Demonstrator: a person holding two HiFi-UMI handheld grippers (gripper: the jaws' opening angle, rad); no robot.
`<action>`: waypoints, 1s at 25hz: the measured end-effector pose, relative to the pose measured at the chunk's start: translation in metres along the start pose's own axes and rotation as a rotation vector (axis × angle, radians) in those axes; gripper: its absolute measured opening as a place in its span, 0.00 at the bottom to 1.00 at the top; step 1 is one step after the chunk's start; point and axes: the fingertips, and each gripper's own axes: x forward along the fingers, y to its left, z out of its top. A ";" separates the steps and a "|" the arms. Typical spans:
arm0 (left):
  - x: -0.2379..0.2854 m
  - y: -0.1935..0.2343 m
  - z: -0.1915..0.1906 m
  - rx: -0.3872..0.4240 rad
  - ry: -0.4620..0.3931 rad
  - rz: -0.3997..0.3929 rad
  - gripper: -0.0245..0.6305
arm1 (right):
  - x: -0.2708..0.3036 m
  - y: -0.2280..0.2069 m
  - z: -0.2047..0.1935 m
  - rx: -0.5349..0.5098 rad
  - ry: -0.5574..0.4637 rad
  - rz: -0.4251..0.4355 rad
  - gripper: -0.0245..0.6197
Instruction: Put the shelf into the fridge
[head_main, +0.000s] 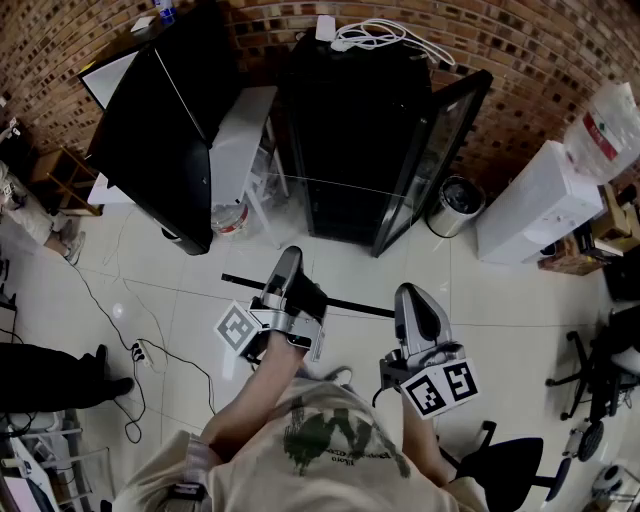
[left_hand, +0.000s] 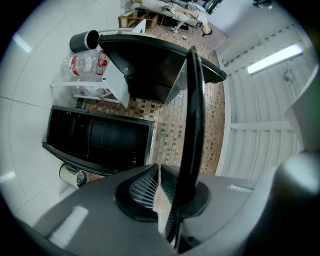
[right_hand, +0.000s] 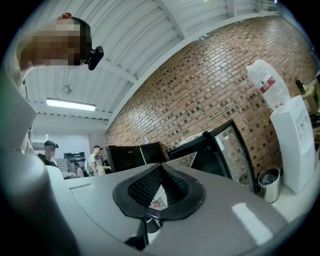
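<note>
The left gripper (head_main: 289, 272) pinches the shelf (left_hand: 194, 125) by its black rim, likely to slide it into the open fridge (head_main: 350, 120). The right gripper (head_main: 412, 300) hangs alongside; its jaws are nearly together, apparently empty.

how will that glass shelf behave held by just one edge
The glass shelf looks like a flat rigid pane with a black edge strip, so probably stiff. Being clear glass, it's likely fragile and slick. The left gripper is shut on one edge only, so it may tilt or swing.
</note>
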 end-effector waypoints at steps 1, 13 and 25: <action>0.002 0.001 -0.001 0.003 -0.001 -0.001 0.07 | -0.001 -0.002 0.001 -0.001 -0.003 0.003 0.04; 0.026 0.010 -0.019 -0.009 -0.013 -0.006 0.07 | -0.001 -0.030 0.016 0.000 -0.012 0.027 0.04; 0.072 0.029 -0.006 -0.025 -0.009 -0.019 0.07 | 0.032 -0.058 0.016 -0.019 0.007 0.001 0.04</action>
